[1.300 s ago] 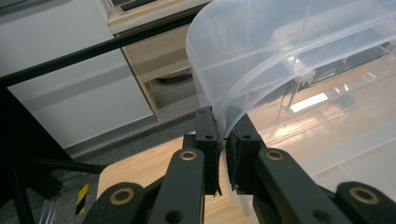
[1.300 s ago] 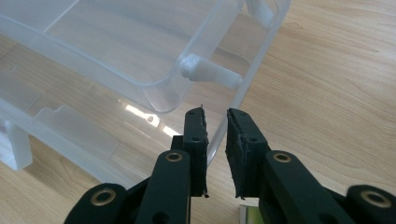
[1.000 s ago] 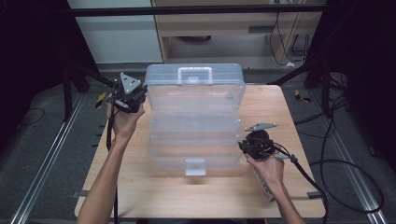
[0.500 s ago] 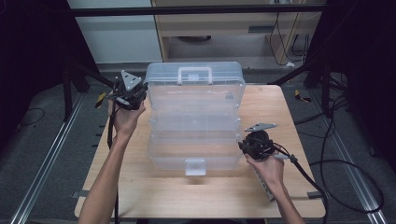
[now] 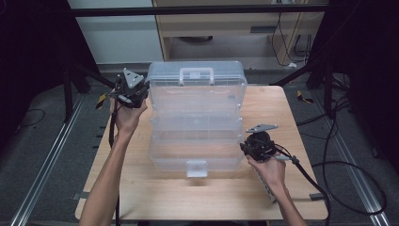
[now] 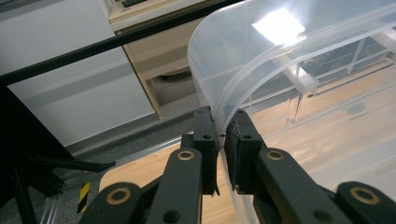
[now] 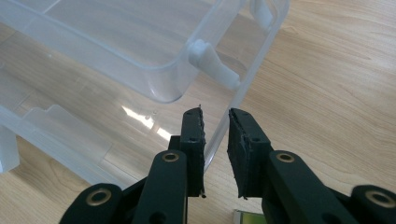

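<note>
Little has shifted in the last second. Your left claw stays clamped on the box lid's rim on the surface — right claw straddles the base wall, not yet pinching.

The left gripper, at the far left corner of the clear plastic box, has shifted slightly. The right gripper has eased its jaws a little around the box's near right wall.

No readable text, label, brand, number or sign on anything in view
</note>
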A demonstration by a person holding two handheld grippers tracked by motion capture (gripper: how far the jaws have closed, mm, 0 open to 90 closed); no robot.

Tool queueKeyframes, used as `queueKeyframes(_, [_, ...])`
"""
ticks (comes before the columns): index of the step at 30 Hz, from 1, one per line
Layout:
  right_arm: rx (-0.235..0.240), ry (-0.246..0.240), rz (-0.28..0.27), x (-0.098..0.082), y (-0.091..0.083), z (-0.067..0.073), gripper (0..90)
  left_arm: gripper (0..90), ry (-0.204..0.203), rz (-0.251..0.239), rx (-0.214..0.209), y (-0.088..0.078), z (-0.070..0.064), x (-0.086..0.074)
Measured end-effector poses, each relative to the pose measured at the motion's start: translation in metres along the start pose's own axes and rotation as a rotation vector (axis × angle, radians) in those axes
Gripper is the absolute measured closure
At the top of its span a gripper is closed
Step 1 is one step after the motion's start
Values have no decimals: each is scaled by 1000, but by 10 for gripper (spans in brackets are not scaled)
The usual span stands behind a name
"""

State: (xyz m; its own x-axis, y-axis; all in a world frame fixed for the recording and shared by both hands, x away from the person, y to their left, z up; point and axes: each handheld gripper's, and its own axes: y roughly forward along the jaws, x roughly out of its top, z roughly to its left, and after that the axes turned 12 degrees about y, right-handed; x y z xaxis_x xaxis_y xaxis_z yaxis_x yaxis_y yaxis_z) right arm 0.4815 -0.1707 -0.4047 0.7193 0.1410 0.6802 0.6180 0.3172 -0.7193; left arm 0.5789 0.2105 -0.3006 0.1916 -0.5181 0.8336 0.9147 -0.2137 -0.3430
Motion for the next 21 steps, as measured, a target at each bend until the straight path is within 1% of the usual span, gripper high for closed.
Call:
queueKeyframes(4, [-3,2,1,0,0,0,762,828,-4,3,0,3,1,1])
queueKeyframes(13, [-1,4,1,0,0,0,763,824,2,13,5,10,3,5])
queueKeyframes(21, [3,6,2,0,0,0,763,822,-2,11,4,17,5,6])
